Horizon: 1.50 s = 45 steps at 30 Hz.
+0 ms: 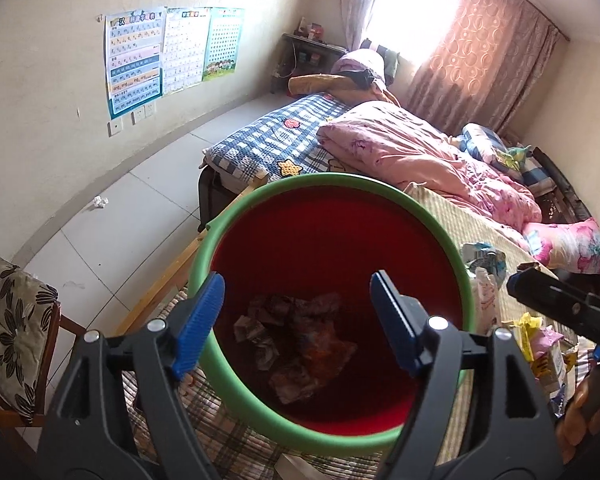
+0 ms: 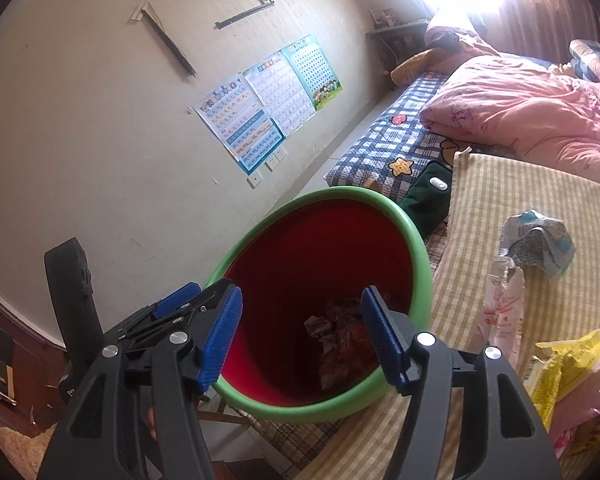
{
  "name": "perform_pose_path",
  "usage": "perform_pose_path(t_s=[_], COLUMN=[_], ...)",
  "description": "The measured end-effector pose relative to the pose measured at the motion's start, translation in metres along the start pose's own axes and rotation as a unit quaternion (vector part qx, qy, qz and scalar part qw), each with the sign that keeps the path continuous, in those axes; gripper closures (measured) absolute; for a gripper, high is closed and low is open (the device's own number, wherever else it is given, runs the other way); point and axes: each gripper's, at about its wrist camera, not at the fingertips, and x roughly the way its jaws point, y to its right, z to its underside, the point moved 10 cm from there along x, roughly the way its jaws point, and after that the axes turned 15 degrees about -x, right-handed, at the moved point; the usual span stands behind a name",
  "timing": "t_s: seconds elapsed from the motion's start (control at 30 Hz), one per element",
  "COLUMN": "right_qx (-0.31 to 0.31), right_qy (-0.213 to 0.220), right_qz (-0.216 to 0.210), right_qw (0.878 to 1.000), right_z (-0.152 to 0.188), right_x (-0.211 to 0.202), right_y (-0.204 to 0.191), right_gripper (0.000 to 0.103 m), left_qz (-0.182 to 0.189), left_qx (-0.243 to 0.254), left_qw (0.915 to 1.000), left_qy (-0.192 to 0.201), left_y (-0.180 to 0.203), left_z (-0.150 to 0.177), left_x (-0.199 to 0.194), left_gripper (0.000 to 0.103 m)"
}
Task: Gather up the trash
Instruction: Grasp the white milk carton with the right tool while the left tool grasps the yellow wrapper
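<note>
**Bedroom, bin on the bed's edge, both grippers spread above it**

Daylight floods through a curtained window [image 1: 416, 4] at the far end of a bedroom, washing out the wall around it. Cream walls carry three learning posters [image 1: 168, 54], and pale floor tiles [image 1: 112, 216] run along the bed [image 1: 284, 140], which is covered with a blue checked mattress pad and a heaped pink quilt [image 1: 412, 152]. One crumpled white scrap [image 1: 100, 201] lies on the tiles near the wall. A chair with a leaf-print cushion [image 1: 12, 320] stands at the lower left of the left wrist view.

On the near end of the bed, over a green-and-cream striped cloth [image 2: 520, 208], sits a round bin [image 1: 260, 412] with a green rim and a red inside. Crumpled wrappers [image 1: 300, 340] lie at its bottom.

The left gripper [image 1: 296, 320] hangs over the bin's mouth with its blue-padded jaws wide apart and nothing between them; the wrappers below are well clear of the pads. The right gripper [image 2: 300, 336] is also above the bin, from its near side, jaws apart and empty.

More trash lies on the striped cloth to the right of the bin: a crushed white-and-blue packet [image 2: 540, 240], a clear pink-printed wrapper [image 2: 504, 308] just below it, and yellow packaging [image 2: 560, 364] beside a pink bag [image 2: 596, 396] at the frame's edge.
</note>
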Motion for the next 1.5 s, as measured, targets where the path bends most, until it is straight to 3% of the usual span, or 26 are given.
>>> perform_pose_path(t_s=[0.17, 0.4, 0.57, 0.67, 0.8, 0.93, 1.07, 1.33, 1.5], right_qx=[0.002, 0.036, 0.049, 0.049, 0.052, 0.051, 0.021, 0.037, 0.055], right_qy=[0.019, 0.019, -0.006, -0.043, -0.086, -0.116, -0.131, -0.121, -0.115], right_qz=[0.017, 0.061, 0.123, 0.163, 0.182, 0.183, 0.196, 0.169, 0.154], right_qw=[1.0, 0.997, 0.991, 0.984, 0.978, 0.975, 0.972, 0.977, 0.98], right_z=[0.01, 0.048, 0.087, 0.112, 0.148, 0.178, 0.181, 0.185, 0.187], right_x=[-0.024, -0.075, -0.123, -0.144, -0.158, -0.155, -0.155, -0.161, -0.165], right_y=[0.009, 0.061, 0.121, 0.157, 0.192, 0.208, 0.214, 0.222, 0.221], right_gripper=[0.042, 0.04, 0.038, 0.033, 0.033, 0.033, 0.032, 0.033, 0.033], left_qz=[0.008, 0.025, 0.037, 0.042, 0.043, 0.043, 0.045, 0.053, 0.056], left_qx=[0.012, 0.039, 0.053, 0.058, 0.062, 0.066, 0.084, 0.139, 0.157], left_qw=[0.9999, 0.9989, 0.9978, 0.997, 0.9963, 0.9956, 0.9939, 0.9864, 0.9808], left_qy=[0.002, -0.004, -0.017, -0.029, -0.041, -0.051, -0.056, -0.071, -0.102], left_y=[0.016, 0.06, 0.091, 0.11, 0.127, 0.14, 0.162, 0.203, 0.223], left_z=[0.009, 0.041, 0.074, 0.099, 0.123, 0.139, 0.15, 0.157, 0.162], left_x=[-0.008, -0.018, -0.023, -0.025, -0.025, -0.023, -0.016, 0.007, 0.037], left_gripper=[0.03, 0.03, 0.03, 0.028, 0.028, 0.028, 0.028, 0.028, 0.028])
